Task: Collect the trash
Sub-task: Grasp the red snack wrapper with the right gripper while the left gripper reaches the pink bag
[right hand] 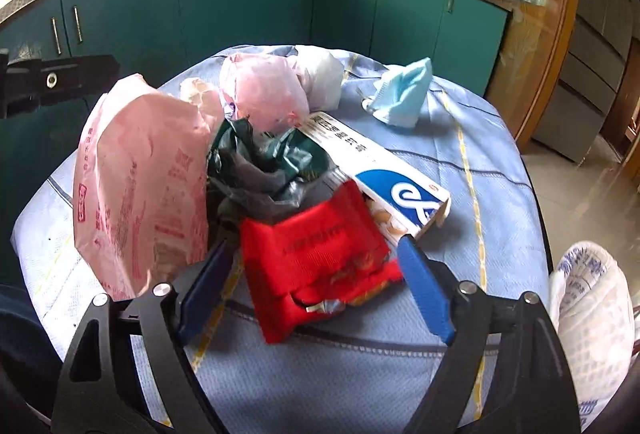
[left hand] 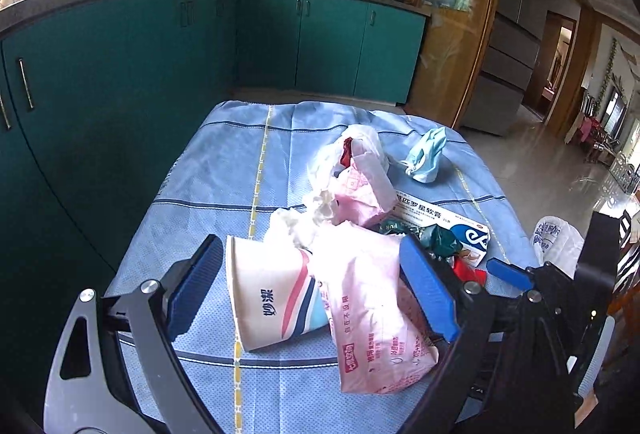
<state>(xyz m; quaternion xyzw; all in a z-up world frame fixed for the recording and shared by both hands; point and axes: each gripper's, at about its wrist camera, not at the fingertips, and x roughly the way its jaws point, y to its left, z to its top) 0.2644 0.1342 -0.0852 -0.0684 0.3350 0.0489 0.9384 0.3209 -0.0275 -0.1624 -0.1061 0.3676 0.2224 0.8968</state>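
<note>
Trash lies piled on a table with a blue cloth (left hand: pixel 240 170). My left gripper (left hand: pixel 312 254) is open, its blue fingers on either side of a tipped white paper cup (left hand: pixel 268 298) and a pink tissue pack (left hand: pixel 372 310). My right gripper (right hand: pixel 316 254) is open around a red wrapper (right hand: pixel 316 262) lying on the cloth. Behind it are a dark green foil bag (right hand: pixel 264 166), a white and blue medicine box (right hand: pixel 388 186), a pink wrapper (right hand: pixel 140 186), a pink bag (right hand: pixel 264 90) and a blue face mask (right hand: pixel 404 94).
A white printed plastic bag (right hand: pixel 592 302) hangs off the table's right edge. Teal kitchen cabinets (left hand: pixel 120 82) stand to the left and behind. A wooden door frame (left hand: pixel 480 34) and tiled floor (left hand: pixel 560 162) are on the right.
</note>
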